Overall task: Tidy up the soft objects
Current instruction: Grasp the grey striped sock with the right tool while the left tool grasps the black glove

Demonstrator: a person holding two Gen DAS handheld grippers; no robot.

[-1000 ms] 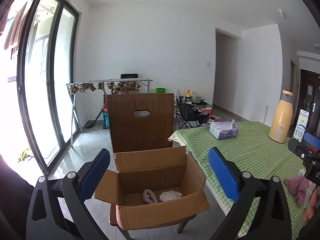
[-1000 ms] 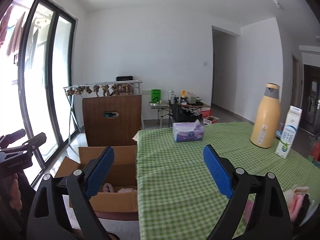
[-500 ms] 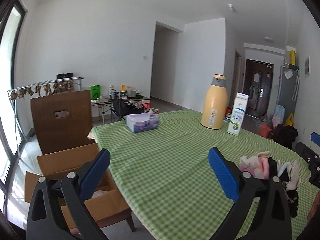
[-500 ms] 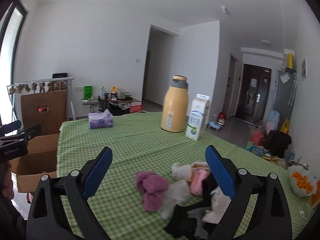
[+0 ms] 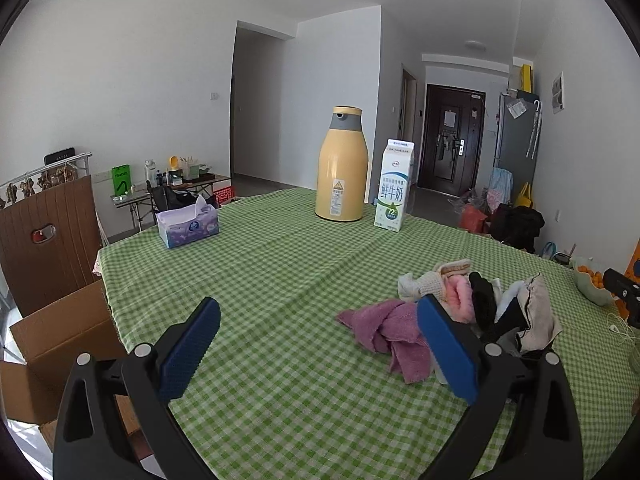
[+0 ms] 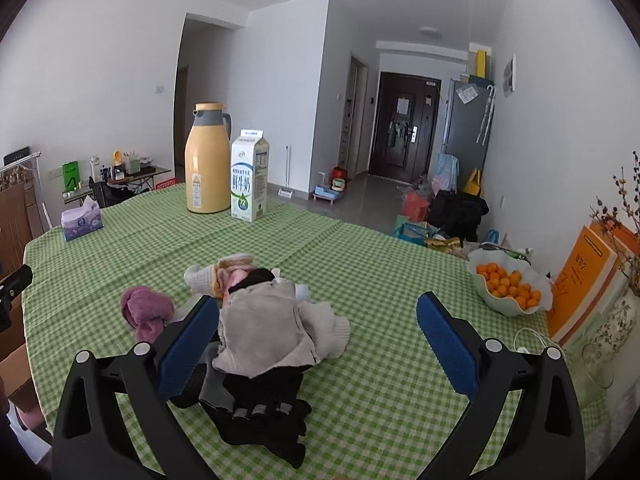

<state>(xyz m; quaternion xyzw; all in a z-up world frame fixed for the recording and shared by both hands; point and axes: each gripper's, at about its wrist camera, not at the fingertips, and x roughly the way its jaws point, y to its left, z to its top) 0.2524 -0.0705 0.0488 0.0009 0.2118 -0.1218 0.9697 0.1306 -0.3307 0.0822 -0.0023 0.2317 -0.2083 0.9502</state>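
Note:
A pile of soft things lies on the green checked tablecloth [image 5: 280,272]: a purple cloth [image 5: 384,320], pink and cream socks [image 5: 452,288], a grey cloth [image 6: 264,328] and black gloves [image 6: 264,412]. My left gripper [image 5: 319,300] is open above the table, with the pile just right of it and the purple cloth behind its right finger. My right gripper [image 6: 318,299] hovers over the near end of the pile, jaws opening. The grey cloth lies below and between its fingers, and no pad presses on it. An open cardboard box [image 5: 52,344] sits off the table's left edge.
A yellow thermos [image 5: 341,168], a milk carton [image 5: 394,188] and a tissue box [image 5: 187,222] stand at the table's far side. A bowl of oranges [image 6: 506,286], orange books [image 6: 584,276] and a glass vase [image 6: 600,360] crowd the right end. A brown chair back [image 5: 48,236] stands behind the box.
Both views have swung right, from the cardboard box on the chair to the table and the pile. The pile is now close under both grippers. The right jaws stand slightly wider.

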